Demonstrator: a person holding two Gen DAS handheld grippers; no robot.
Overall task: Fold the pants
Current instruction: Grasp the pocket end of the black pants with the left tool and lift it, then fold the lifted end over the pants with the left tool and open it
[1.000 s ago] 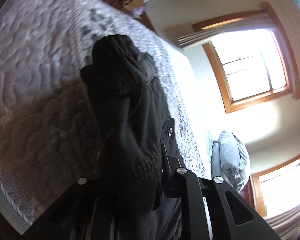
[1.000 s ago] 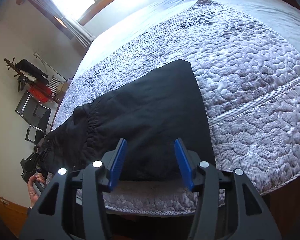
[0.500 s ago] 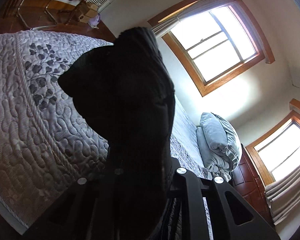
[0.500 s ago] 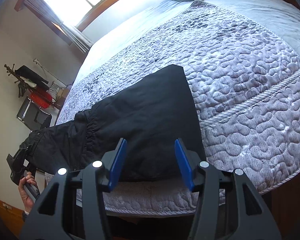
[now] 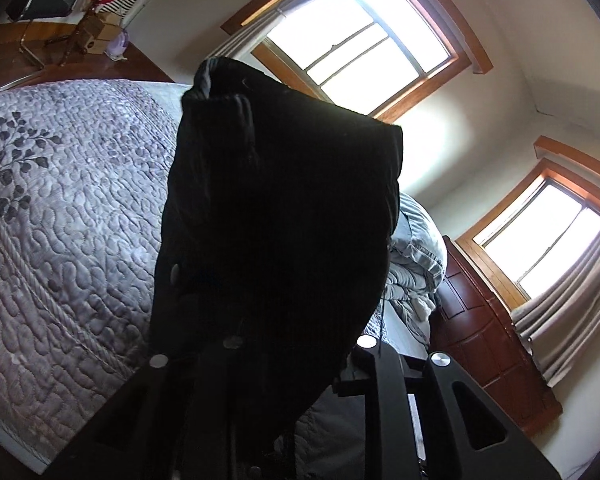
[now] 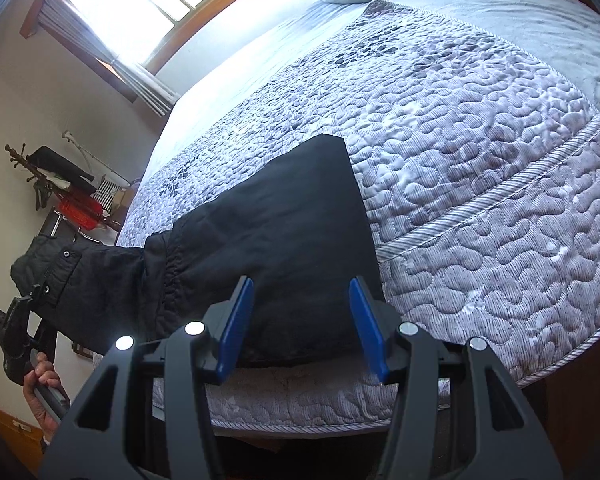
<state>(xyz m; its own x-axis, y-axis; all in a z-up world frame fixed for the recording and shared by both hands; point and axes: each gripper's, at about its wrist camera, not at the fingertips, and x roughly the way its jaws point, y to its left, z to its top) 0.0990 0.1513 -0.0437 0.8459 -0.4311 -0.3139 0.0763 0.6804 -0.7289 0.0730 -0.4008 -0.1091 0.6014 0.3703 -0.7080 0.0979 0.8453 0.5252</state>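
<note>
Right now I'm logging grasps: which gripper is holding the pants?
The left gripper: it lifts the waist end of the pants off the bed. The right gripper hangs open, empty.

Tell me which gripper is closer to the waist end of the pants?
Left. The left gripper is shut on the waist end of the black pants, lifting it off the bed. The right gripper hangs open over the leg end, touching nothing.

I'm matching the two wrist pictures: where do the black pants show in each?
Left wrist: the black pants fill the centre, hanging over the left gripper.
Right wrist: spread from centre to left edge on the grey quilted bedspread.
Shared landmark: the crumpled pale blue duvet at the bed's head.
</note>
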